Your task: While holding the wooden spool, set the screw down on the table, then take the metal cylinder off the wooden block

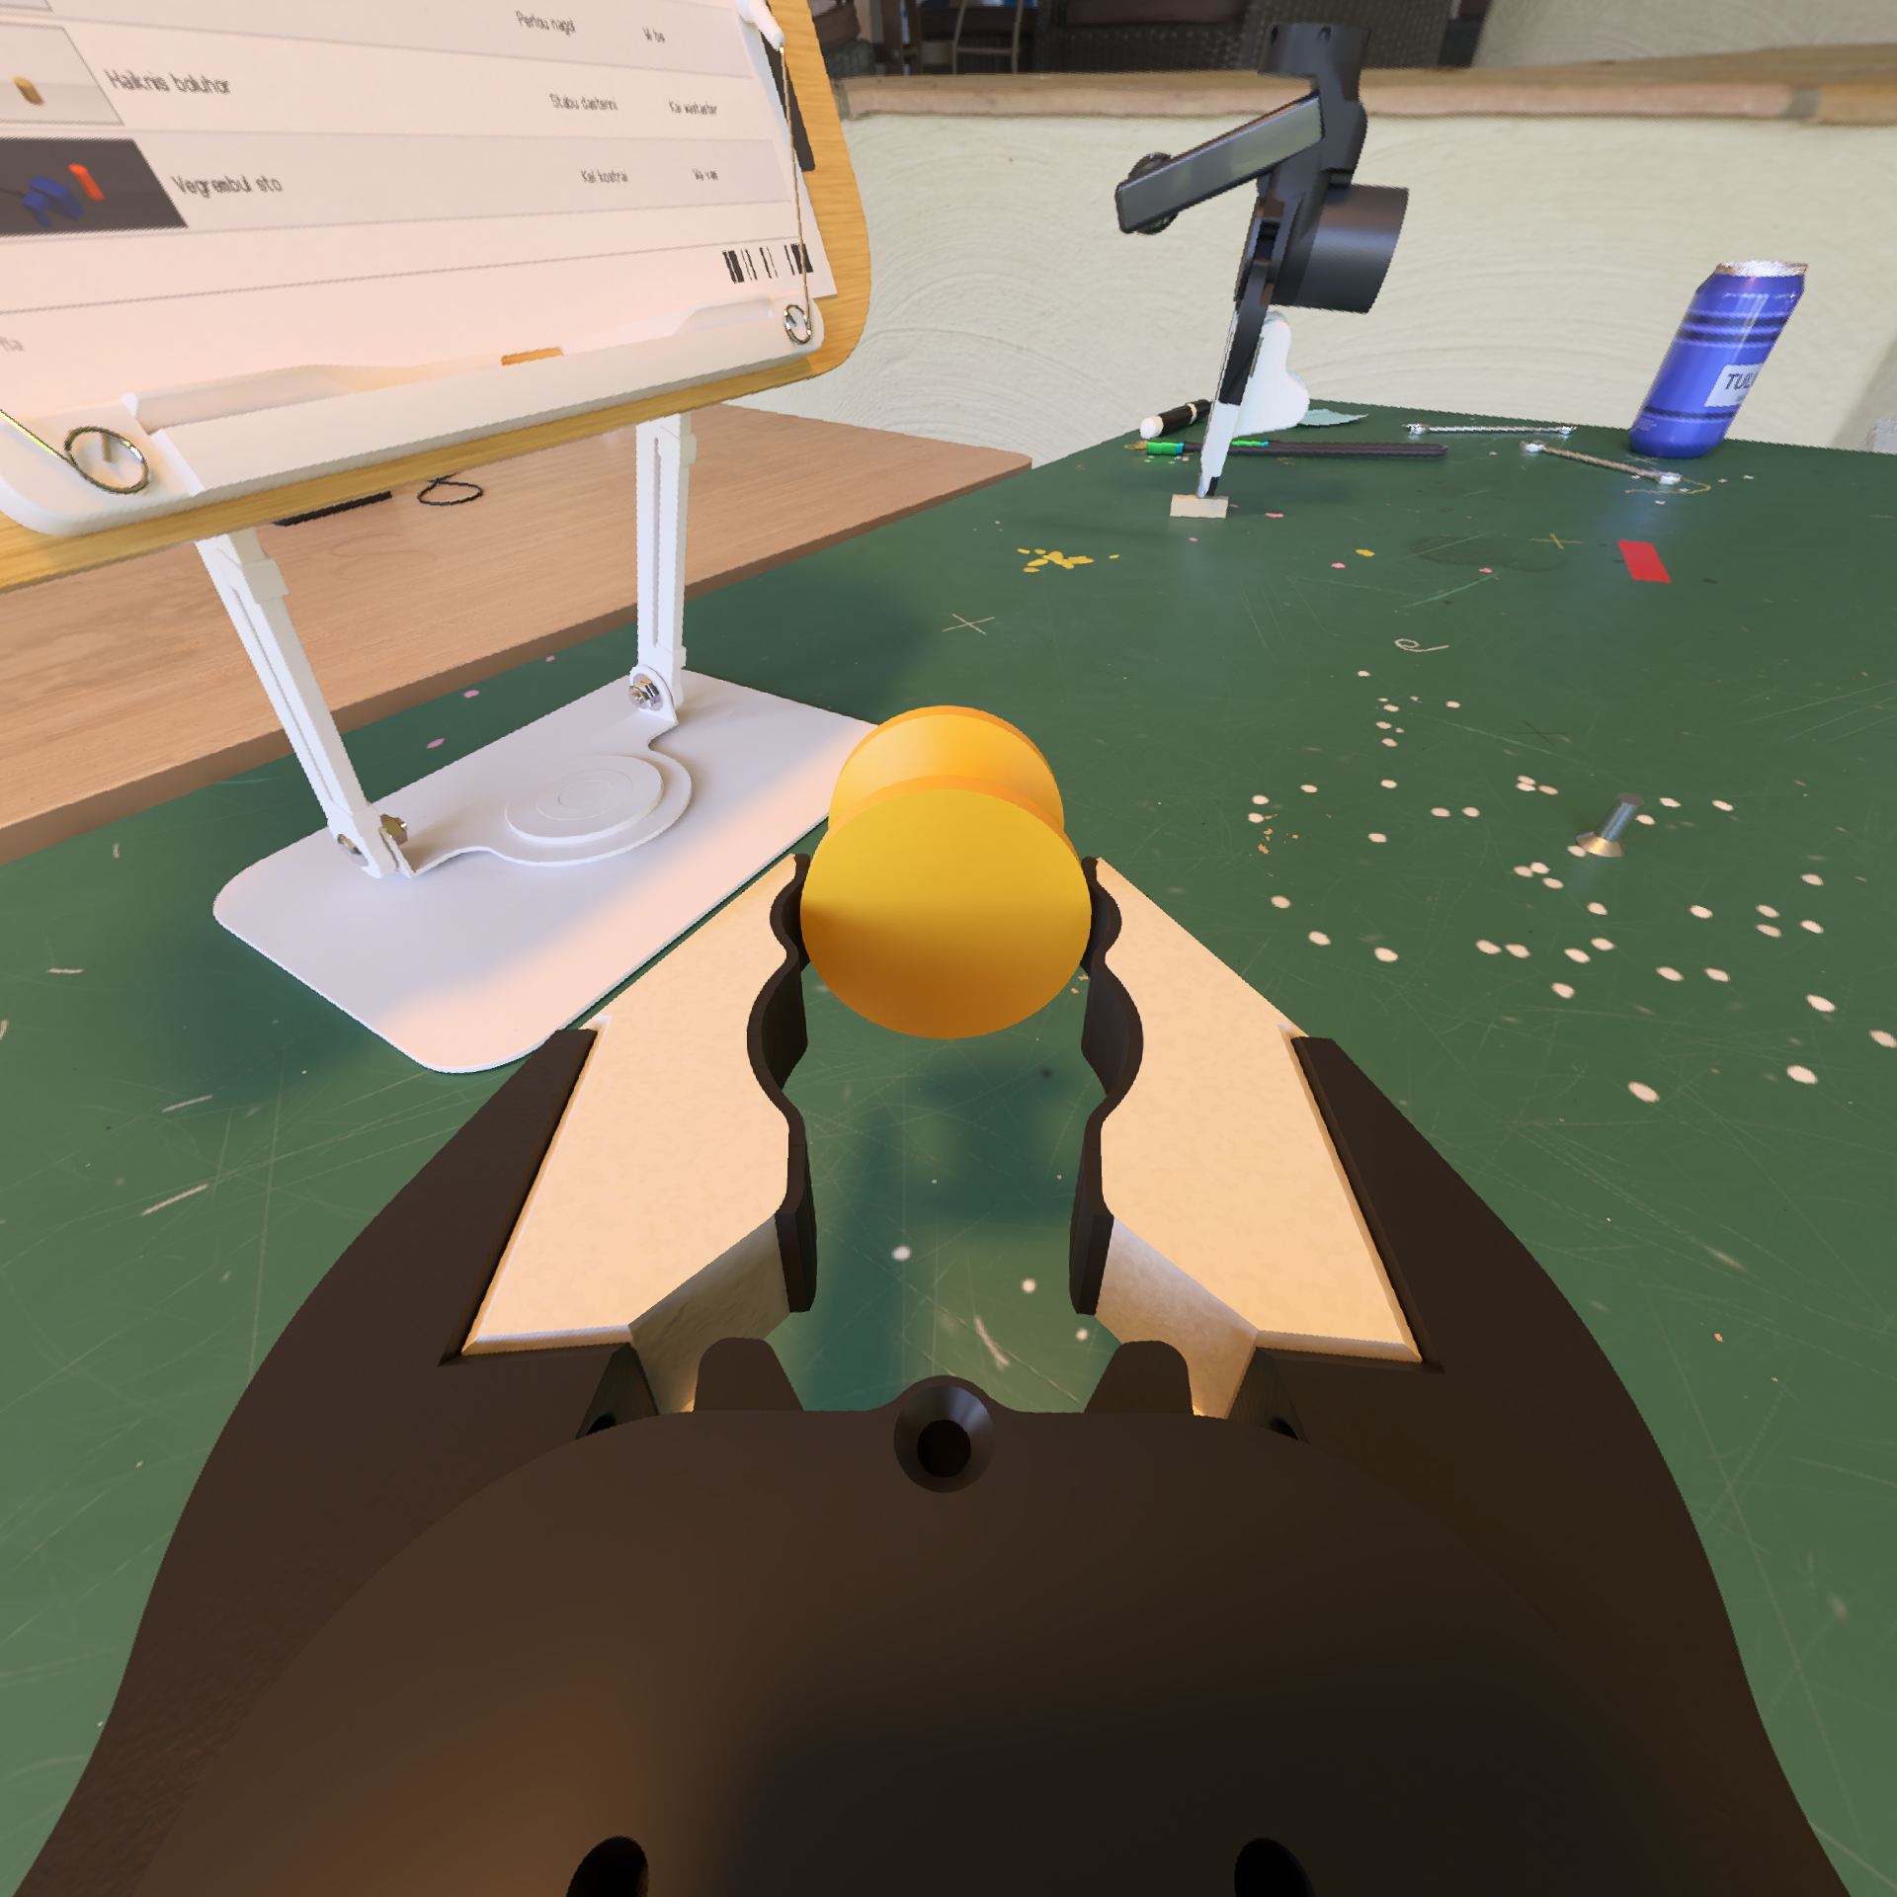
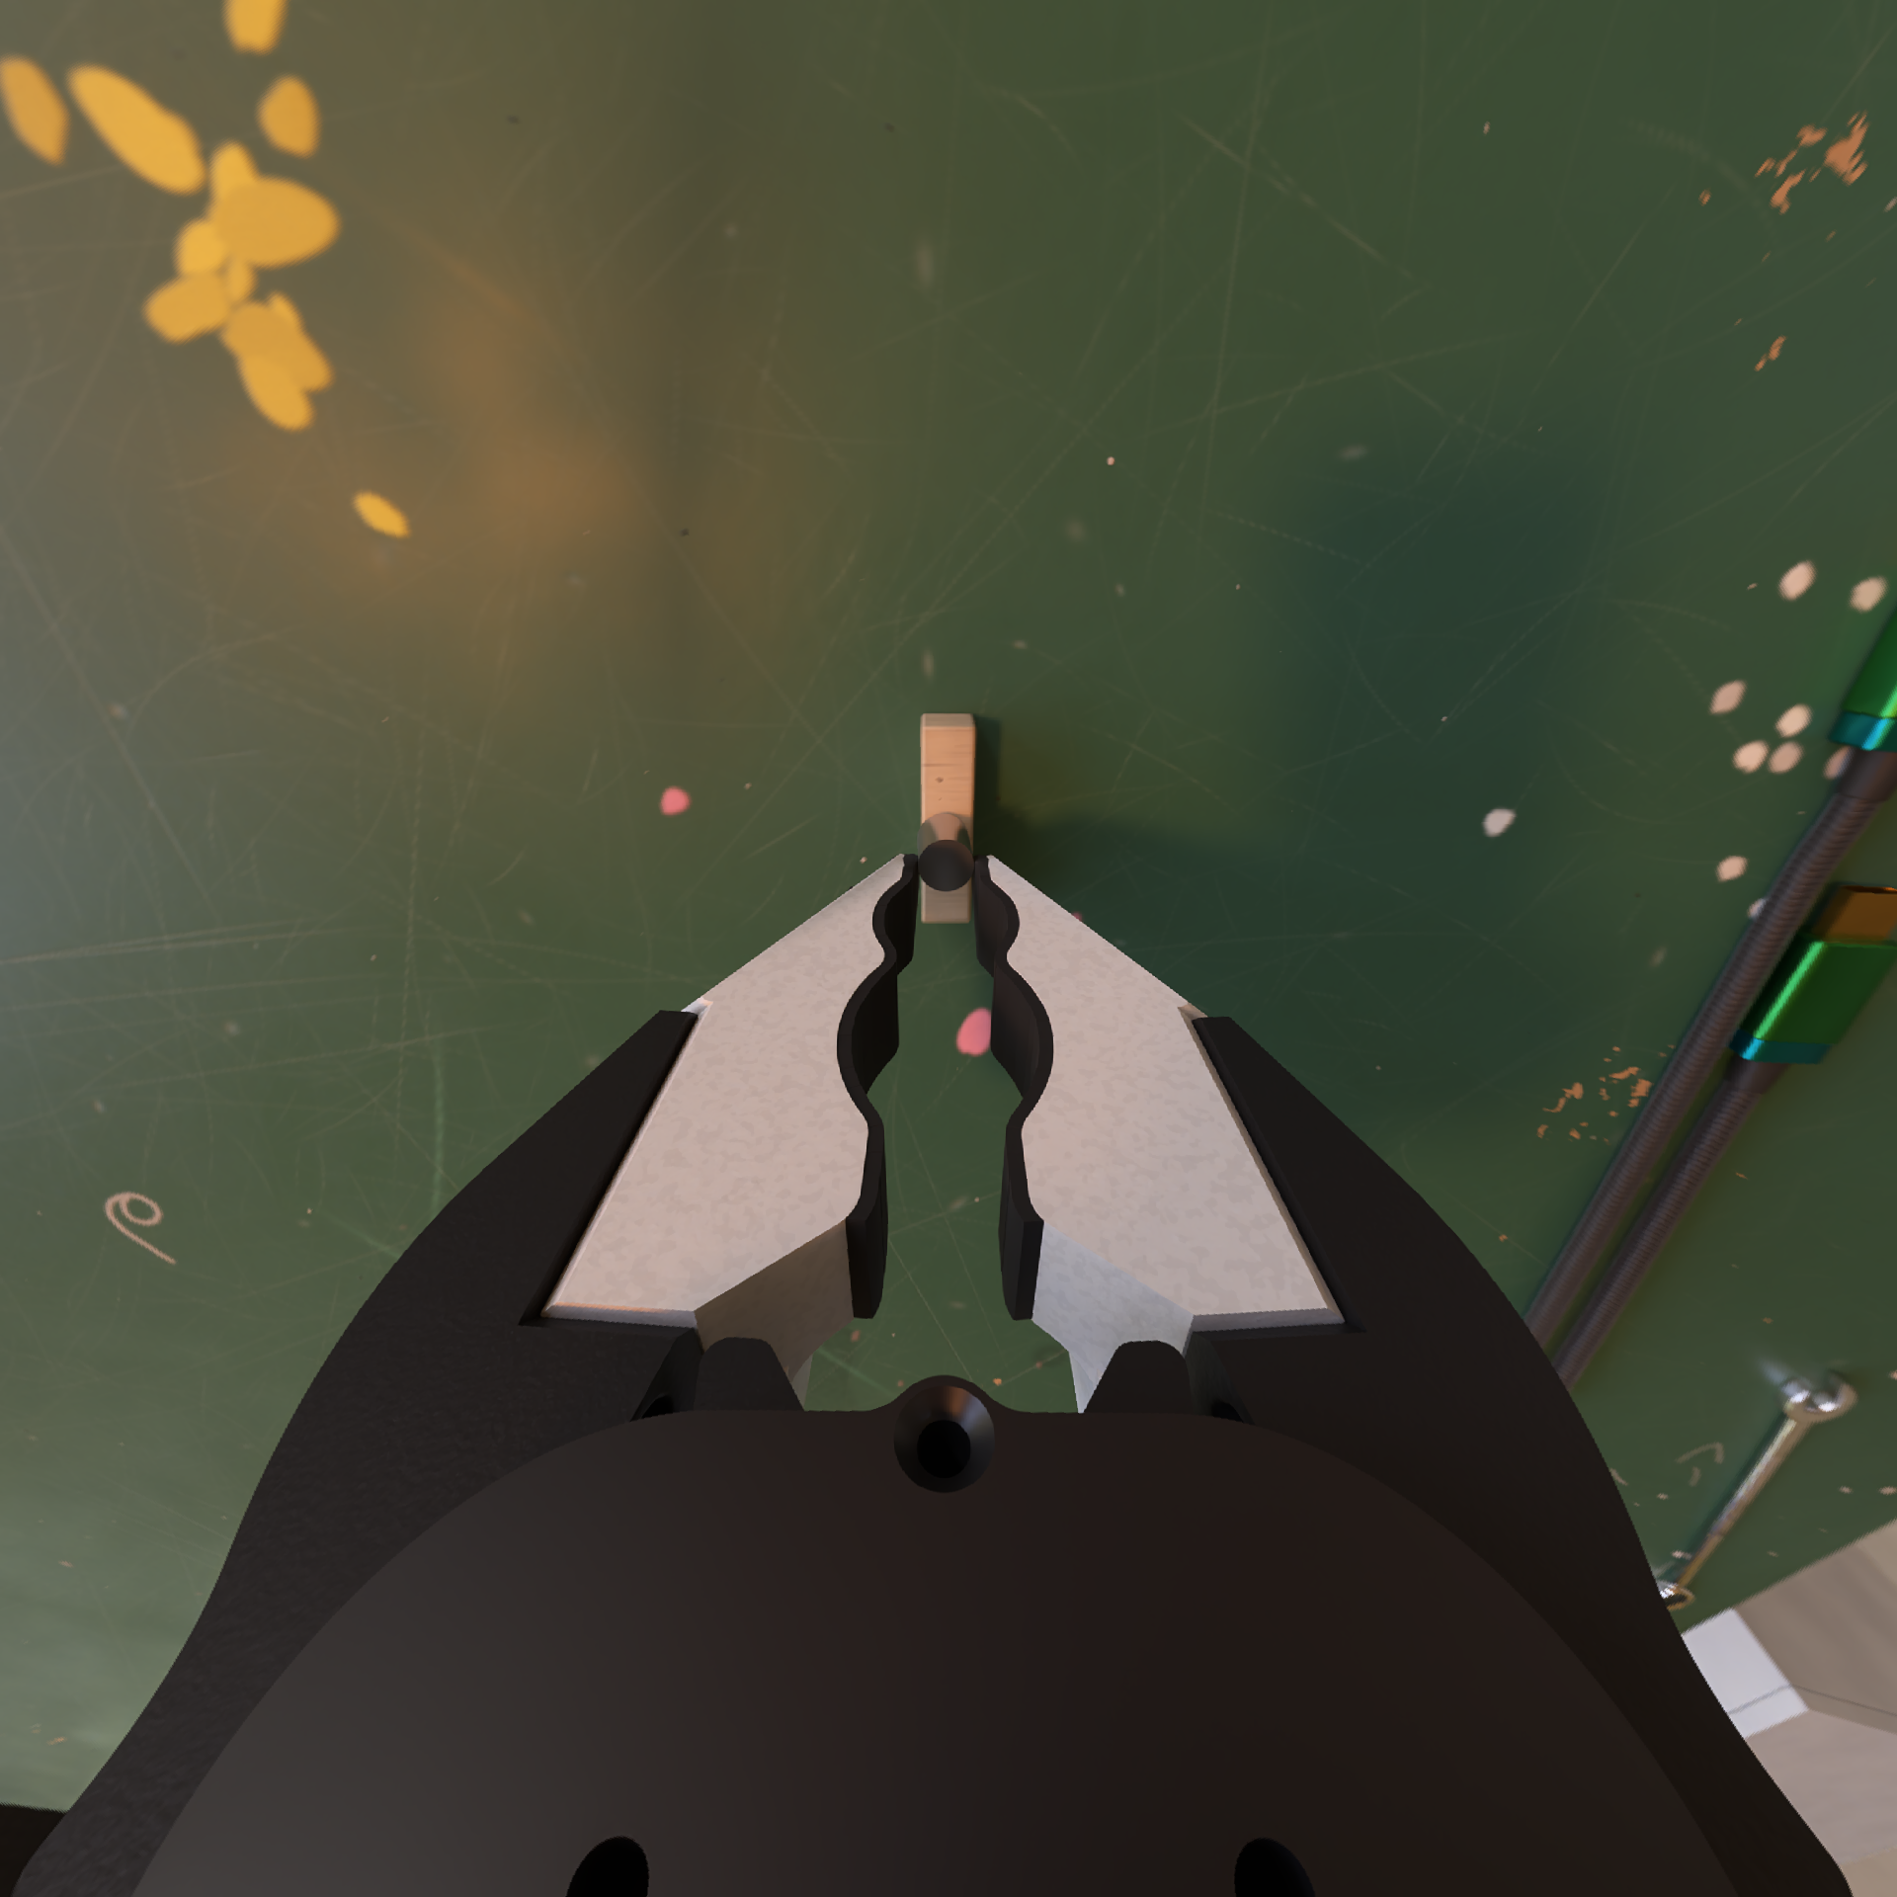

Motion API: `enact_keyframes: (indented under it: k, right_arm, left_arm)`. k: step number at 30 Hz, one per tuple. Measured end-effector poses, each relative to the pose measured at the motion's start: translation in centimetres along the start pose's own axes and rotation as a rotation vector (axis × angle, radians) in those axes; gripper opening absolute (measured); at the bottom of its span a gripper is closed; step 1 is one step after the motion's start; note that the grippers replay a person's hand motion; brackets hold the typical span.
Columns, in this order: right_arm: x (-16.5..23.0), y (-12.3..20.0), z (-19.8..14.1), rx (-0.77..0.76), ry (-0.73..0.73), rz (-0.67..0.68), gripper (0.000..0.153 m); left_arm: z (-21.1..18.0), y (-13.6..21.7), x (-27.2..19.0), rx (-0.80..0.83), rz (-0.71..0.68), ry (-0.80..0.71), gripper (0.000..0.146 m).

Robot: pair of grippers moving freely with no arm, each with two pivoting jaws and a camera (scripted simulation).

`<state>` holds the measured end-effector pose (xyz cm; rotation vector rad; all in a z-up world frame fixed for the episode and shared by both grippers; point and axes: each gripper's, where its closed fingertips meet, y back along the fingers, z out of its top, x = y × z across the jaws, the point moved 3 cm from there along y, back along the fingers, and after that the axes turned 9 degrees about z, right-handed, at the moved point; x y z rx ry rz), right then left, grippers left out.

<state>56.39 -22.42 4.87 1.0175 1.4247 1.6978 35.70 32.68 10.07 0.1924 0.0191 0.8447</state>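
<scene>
My left gripper (image 1: pixel 944 903) is clamped on the yellow wooden spool (image 1: pixel 944 893), lifted clear of the green worktop (image 1: pixel 1334 1129); its fingertips press in at the spool's waist, one round end facing my camera. To its left stands a white stand (image 1: pixel 493 873) carrying a tilted board with a printed sheet (image 1: pixel 411 205).

The screw (image 1: pixel 1607 826) lies on the worktop well off to the right of the spool, head down and shank tilted up, among pale paint specks, with nothing touching it.

At the far side, my right gripper (image 2: pixel 944 867) points straight down over the small wooden block (image 2: pixel 945 765). In the right wrist view its fingertips are closed in on the dark metal cylinder (image 2: pixel 942 862), which stands upright on the block's near end; the pads sit against both sides of the cylinder's round top. I cannot tell whether the cylinder has left the block.

A blue can (image 1: pixel 1714 359) leans at the worktop's far right edge, with pens (image 1: pixel 1293 447) and thin metal rods (image 1: pixel 1601 462) lying near it.
</scene>
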Motion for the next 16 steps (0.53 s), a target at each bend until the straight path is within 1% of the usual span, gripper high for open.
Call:
enact_keyframes:
  k: [3,5,8,10,11,13,16]
  right_arm:
    - [1.9,2.1,0.0,-0.052,0.072,-0.004,0.01]
    - [5.1,4.8,-0.2,-0.14,0.173,-0.004,0.01]
    - [13.0,8.7,-1.6,-0.289,0.388,0.025,0.01]
    - [19.2,9.8,-3.7,-0.33,0.543,0.043,0.01]
    - [22.3,9.8,-5.0,-0.334,0.619,0.056,0.01]
    - [28.5,8.4,-7.6,-0.321,0.765,0.093,0.01]
    - [36.4,4.5,-11.0,-0.275,0.949,0.146,0.01]
  left_arm:
    - [0.0,0.0,0.0,-0.003,0.003,-0.001,0.052]
    - [0.1,0.1,-0.2,-0.006,-0.001,-0.01,0.052]
    - [0.3,0.2,-0.6,-0.016,-0.017,-0.028,0.052]
    - [0.7,0.3,-1.1,-0.031,-0.04,-0.026,0.052]
    - [1.0,0.4,-1.6,-0.041,-0.06,-0.018,0.052]
    - [1.8,0.7,-3.1,-0.064,-0.131,-0.009,0.052]
    - [2.1,1.2,-6.6,-0.038,-0.306,-0.049,0.052]
